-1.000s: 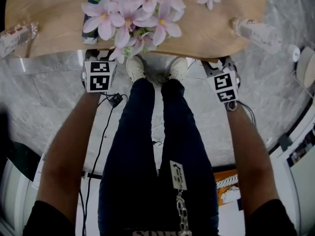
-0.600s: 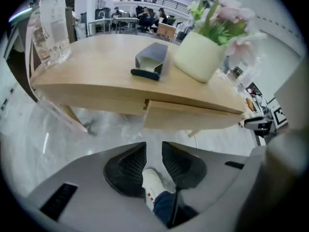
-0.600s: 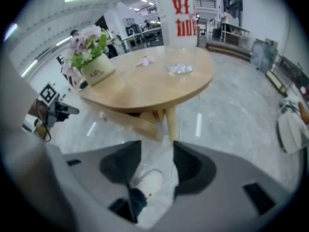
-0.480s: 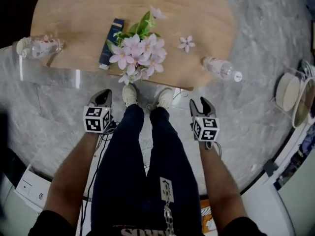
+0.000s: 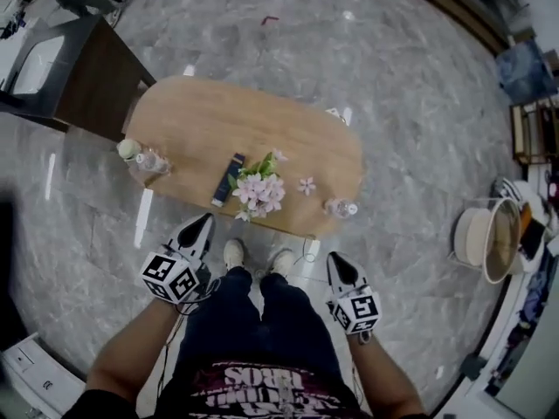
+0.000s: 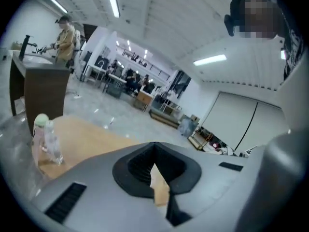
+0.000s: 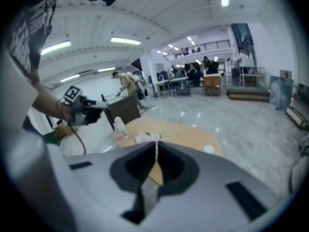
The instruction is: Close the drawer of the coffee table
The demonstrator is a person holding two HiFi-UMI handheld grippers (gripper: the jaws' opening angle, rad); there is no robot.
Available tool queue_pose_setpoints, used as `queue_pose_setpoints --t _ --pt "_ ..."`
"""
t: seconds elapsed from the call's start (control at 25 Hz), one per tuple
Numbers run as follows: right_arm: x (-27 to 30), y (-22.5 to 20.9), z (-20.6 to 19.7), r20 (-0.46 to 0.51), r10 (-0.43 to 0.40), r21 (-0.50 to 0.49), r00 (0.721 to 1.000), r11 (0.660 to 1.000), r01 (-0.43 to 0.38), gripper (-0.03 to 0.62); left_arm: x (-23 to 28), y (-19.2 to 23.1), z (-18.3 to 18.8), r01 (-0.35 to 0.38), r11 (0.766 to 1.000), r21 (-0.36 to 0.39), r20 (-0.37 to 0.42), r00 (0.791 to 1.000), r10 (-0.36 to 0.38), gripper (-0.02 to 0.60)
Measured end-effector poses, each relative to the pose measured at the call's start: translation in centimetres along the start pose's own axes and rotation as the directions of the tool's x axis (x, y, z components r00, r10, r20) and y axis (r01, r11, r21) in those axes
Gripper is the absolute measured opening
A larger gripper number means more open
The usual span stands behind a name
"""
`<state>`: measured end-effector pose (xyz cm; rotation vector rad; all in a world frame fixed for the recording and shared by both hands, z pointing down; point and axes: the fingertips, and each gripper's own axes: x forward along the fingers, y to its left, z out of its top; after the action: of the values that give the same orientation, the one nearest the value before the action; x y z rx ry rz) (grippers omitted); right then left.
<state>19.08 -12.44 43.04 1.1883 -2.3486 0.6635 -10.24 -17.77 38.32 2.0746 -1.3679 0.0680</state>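
Open lab hall, marble floor (image 5: 393, 77), strip lights (image 6: 112, 0) (workbenches (image 6: 110, 79) behind)

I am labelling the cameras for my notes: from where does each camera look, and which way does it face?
Head view: on the person's head, facing steeply down at the coffee table; shows legs, left gripper, right gripper.
Left gripper view: on the left gripper, facing along its just-closed, empty jaws, across the table past a bottle.
Right gripper view: on the right gripper, along its just-closed, empty jaws, towards the table; the left gripper shows.
Shared: all three show the table.
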Motion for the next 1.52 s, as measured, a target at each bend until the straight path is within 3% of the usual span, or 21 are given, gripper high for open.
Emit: queue_pose_setpoints --t 0.16,0.24,0.32,0.4,0.48,0.56,0.68,0.8,1.04,1.24,1.52 --pt "-5.4 3.4 9.0 0.112 0.053 -0.134 0.992 0.99 -0.038 0.037 -3.1 -7.8 8.8 0.07 0.98 0.188 0.103 0.991 -0.09 0.021" --pt "-8.0 4.5 12.3 0.153 0.092 -0.257 0.984 0.965 -0.051 0.037 -5.0 -10.3 11.4 0.077 0.954 0.288 0.118 0.986 -0.115 0.021" --pt "-11.0 4.9 14.2 0.176 0.099 -0.338 0.979 0.941 -0.034 0.037 -7.2 -11.2 12.4 0.073 0.943 0.323 0.116 0.986 -0.116 0.021" --pt "-14.3 4.9 14.7 0.196 0.077 -0.312 0.978 0.95 -0.013 0.037 -9.4 -11.1 11.7 0.046 0.933 0.357 0.107 0.99 -0.09 0.021" --pt "-16.7 4.7 14.4 0.214 0.039 -0.261 0.976 0.965 0.018 0.037 -9.6 -10.6 10.8 -0.027 0.907 0.421 0.116 0.993 -0.024 0.021" --pt "-17.3 4.5 14.5 0.244 0.011 -0.255 0.97 0.966 0.053 0.037 -8.2 -11.2 11.2 -0.073 0.909 0.41 0.158 0.987 0.008 0.021" --pt "-15.1 5.2 17.0 0.326 0.003 -0.26 0.946 0.962 0.086 0.037 -5.3 -14.4 14.3 -0.053 0.921 0.385 0.238 0.97 -0.043 0.021" --pt "-13.0 7.3 20.7 0.411 0.051 -0.233 0.91 0.971 0.051 0.037 -3.8 -17.7 17.7 -0.039 0.904 0.425 0.296 0.95 -0.097 0.021" --pt "-13.2 10.5 23.4 0.412 0.196 -0.343 0.89 0.938 -0.048 0.034 -4.1 -23.1 20.8 -0.065 0.85 0.523 0.355 0.923 -0.148 0.021" --pt "-13.6 10.2 24.0 0.414 0.251 -0.369 0.875 0.925 -0.091 0.034 -4.9 -24.9 21.0 -0.111 0.843 0.527 0.381 0.917 -0.117 0.021" --pt "-14.4 9.1 24.4 0.44 0.302 -0.363 0.846 0.921 -0.14 0.034 -5.9 -25.9 19.7 -0.167 0.839 0.517 0.369 0.928 -0.043 0.021"
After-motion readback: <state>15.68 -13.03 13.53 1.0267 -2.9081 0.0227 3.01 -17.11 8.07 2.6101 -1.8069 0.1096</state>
